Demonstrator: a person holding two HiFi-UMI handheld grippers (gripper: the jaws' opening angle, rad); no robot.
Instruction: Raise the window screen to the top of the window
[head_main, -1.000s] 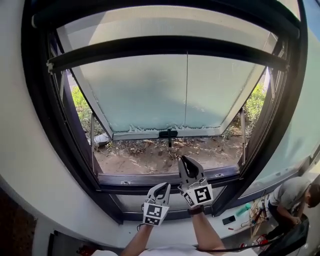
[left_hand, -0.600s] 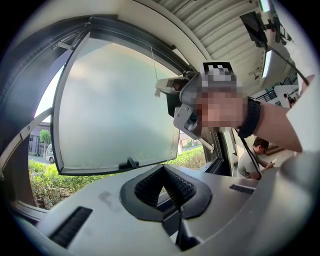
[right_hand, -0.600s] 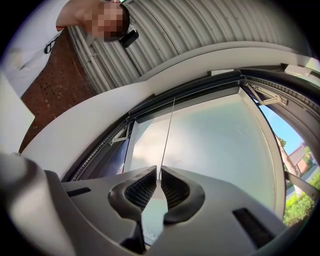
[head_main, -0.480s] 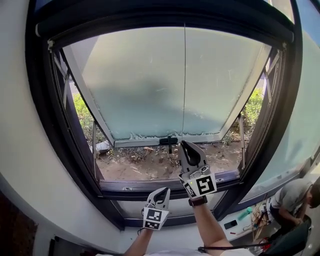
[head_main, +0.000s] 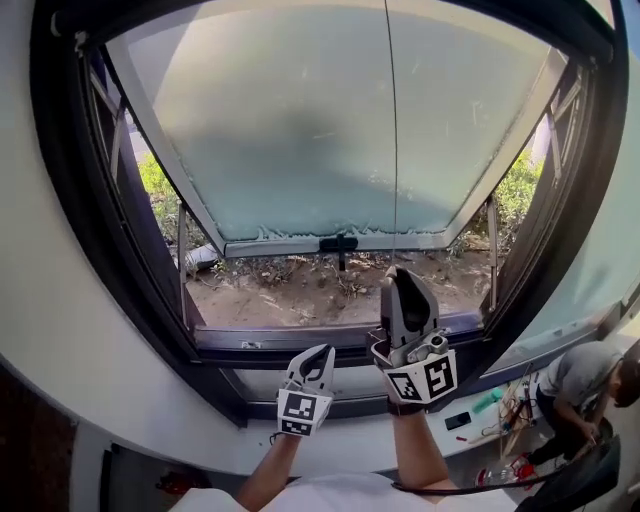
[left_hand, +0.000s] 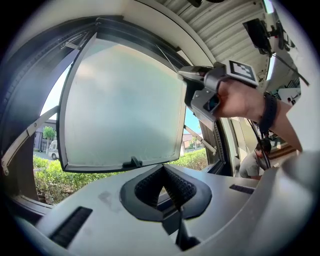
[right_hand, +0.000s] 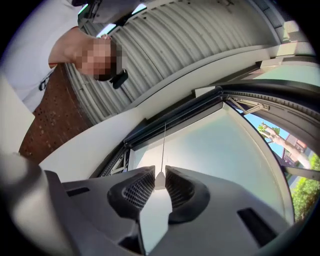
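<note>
Strong daylight comes through the frosted pane (head_main: 300, 130), which glows an even, pale green-white with no hard glare. Below the pane the ground (head_main: 300, 295) outside lies in full sun. Around the pane the window frame (head_main: 80, 200) falls nearly black, its detail lost. Across the pane the thin pull cord (head_main: 390, 150) reads sharp. Every view bows like a fisheye, with black vignetted corners far from the pane.

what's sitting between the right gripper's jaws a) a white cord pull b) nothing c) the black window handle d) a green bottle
A: in the right gripper view the white cord pull sits between the jaws of the right gripper, which have just been opening.
</note>
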